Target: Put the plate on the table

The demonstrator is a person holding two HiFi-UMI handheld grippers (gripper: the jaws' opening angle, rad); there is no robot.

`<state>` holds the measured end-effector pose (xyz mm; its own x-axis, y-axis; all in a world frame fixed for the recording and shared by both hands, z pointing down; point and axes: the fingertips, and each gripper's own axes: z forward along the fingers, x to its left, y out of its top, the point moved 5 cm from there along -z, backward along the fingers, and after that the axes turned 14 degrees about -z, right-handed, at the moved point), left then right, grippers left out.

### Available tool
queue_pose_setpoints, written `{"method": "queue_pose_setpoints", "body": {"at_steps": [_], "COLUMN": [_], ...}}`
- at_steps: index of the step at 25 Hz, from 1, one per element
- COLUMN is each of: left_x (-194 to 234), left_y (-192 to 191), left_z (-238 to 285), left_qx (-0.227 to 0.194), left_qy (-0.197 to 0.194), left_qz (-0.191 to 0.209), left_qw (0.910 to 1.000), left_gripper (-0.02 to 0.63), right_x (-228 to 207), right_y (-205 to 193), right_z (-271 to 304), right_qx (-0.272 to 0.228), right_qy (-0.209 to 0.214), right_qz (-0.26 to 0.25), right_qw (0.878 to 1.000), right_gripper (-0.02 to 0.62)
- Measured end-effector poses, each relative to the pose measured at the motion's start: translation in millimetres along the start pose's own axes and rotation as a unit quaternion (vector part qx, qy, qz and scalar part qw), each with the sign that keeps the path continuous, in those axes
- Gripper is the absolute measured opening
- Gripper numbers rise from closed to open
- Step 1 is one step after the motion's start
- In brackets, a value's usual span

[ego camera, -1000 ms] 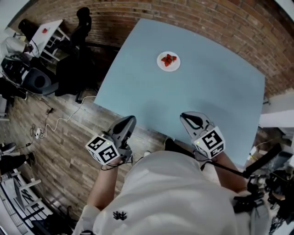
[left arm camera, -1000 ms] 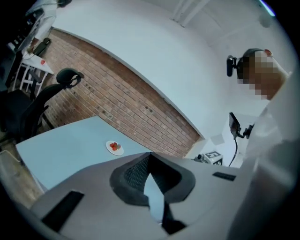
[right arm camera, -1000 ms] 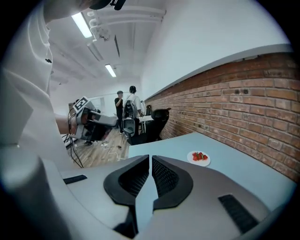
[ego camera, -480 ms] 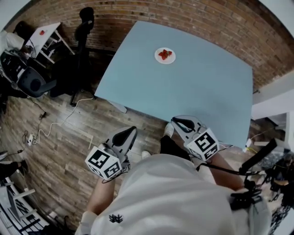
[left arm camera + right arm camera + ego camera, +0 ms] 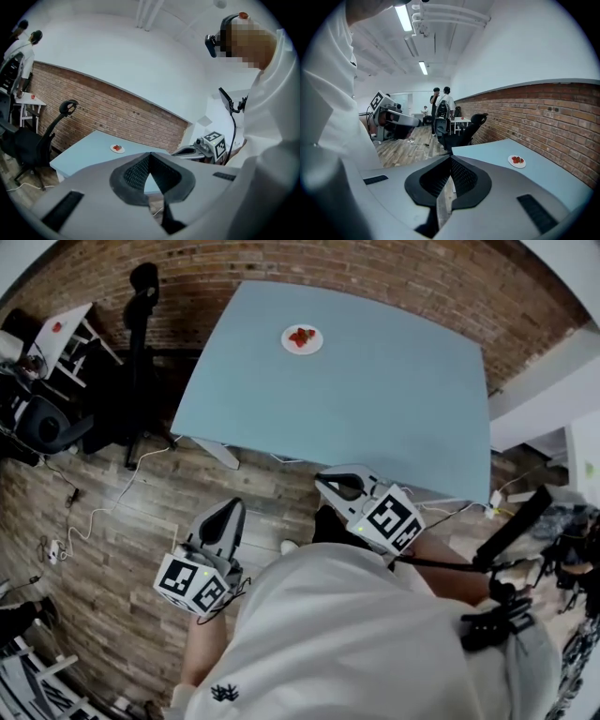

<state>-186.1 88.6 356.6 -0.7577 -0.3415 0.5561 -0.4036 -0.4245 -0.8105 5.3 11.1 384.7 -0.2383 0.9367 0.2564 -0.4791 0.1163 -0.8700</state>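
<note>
White round plate with red fruit on it is what the task concerns, and it sits farthest from the tools. Nearest the person's white shirt, the left tongs hang over the brown wooden floor with their tips pressed together and nothing between them. The right tongs hover just short of the near edge of the pale blue rectangular surface, also closed and empty. Beyond them most of the surface is bare. The plate rests flat close to the far edge, toward the far left corner, in front of the red brick wall. The placing looks done, so the best course is to keep both tongs low and clear. If a check is wanted, see that the plate lies level and fully inside the edge, without nudging it.
</note>
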Motion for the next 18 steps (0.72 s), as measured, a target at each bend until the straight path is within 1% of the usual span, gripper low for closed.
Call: {"method": "queue_pose_setpoints", "body": {"at_steps": [4, 8, 14, 18], "left_x": [-7.4, -5.6, -0.4, 1.6], "left_y": [-5.1, -5.9, -8.3, -10.1], "left_z": [-8.4, -14.7, -27.6, -33.7], "left_qx": [0.003, -0.003, -0.009, -0.013], "left_qy": [-0.008, -0.005, -0.001, 0.004], "left_qz": [-0.002, -0.011, -0.016, -0.018], "left_qw": [1.0, 0.9999, 0.9998, 0.9997], "left_gripper": [0.002, 0.002, 0.002, 0.002], "right_x": [12.4, 16.7, 26.2, 28.2], "right_y": [4.8, 9.6, 16.0, 21.2], "right_z": [-3.5, -4.0, 0.0, 4.1], "right_qx": [-0.006, -0.009, -0.003, -0.008], "right_qy": [0.003, 0.005, 0.006, 0.009], "right_qz": [-0.003, -0.011, -0.028, -0.035], "right_qw": [1.0, 1.0, 1.0, 0.999], "right_gripper": [0.009, 0.009, 0.008, 0.008]}}
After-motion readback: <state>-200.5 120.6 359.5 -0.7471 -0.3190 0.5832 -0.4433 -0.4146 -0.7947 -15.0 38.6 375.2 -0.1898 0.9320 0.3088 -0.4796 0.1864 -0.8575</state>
